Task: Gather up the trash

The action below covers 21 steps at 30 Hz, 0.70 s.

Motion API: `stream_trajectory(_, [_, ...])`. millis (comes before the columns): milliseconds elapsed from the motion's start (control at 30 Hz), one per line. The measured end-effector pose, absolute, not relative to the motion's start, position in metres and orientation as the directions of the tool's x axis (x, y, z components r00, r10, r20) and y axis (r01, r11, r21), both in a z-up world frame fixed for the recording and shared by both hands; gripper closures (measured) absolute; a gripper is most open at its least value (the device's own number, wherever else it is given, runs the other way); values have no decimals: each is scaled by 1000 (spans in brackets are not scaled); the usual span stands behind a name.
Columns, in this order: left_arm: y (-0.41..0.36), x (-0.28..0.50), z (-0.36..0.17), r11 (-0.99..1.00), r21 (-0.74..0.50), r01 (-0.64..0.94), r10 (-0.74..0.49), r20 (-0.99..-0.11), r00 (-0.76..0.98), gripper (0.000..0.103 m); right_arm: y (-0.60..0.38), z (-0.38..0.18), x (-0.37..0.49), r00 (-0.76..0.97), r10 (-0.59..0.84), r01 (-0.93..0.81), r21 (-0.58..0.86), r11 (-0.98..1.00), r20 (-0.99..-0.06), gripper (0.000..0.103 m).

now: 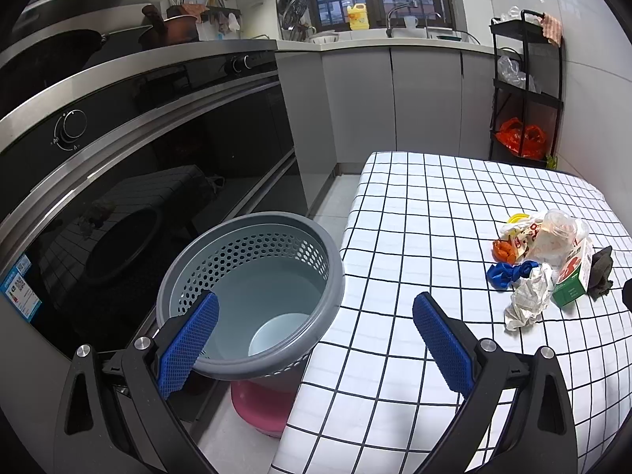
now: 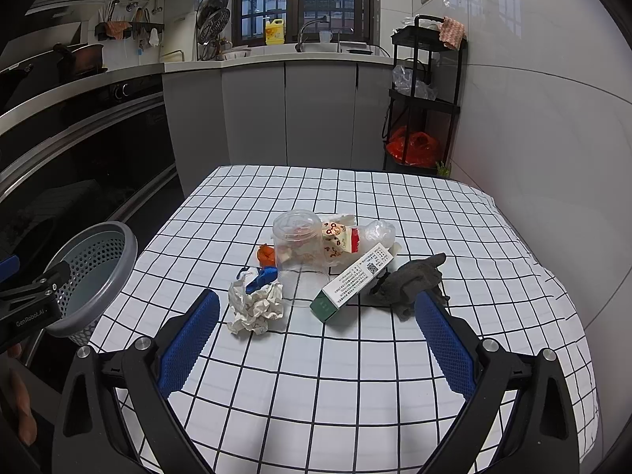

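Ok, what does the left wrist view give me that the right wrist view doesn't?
Only the left wrist view looks down into the grey basket, showing nothing in it, with a pink stool under it, and the open, empty left gripper over its rim.

Only the right wrist view shows the open, empty right gripper squarely facing the pile, with the clear jar and dark cloth unobstructed.

Both show the checked table, crumpled paper, green-and-white carton and the basket beside the table's left edge.
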<state>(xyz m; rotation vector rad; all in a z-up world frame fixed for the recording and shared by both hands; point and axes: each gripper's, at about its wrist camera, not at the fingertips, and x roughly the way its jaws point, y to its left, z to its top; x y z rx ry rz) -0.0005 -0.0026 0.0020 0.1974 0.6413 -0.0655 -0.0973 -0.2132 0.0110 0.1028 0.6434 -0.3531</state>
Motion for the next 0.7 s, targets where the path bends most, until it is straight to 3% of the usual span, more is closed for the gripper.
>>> stream_trajectory(700, [1, 0, 0, 979, 165, 120, 2, -598, 801, 6, -212, 9, -98, 744, -286, 350, -12, 937, -603, 8])
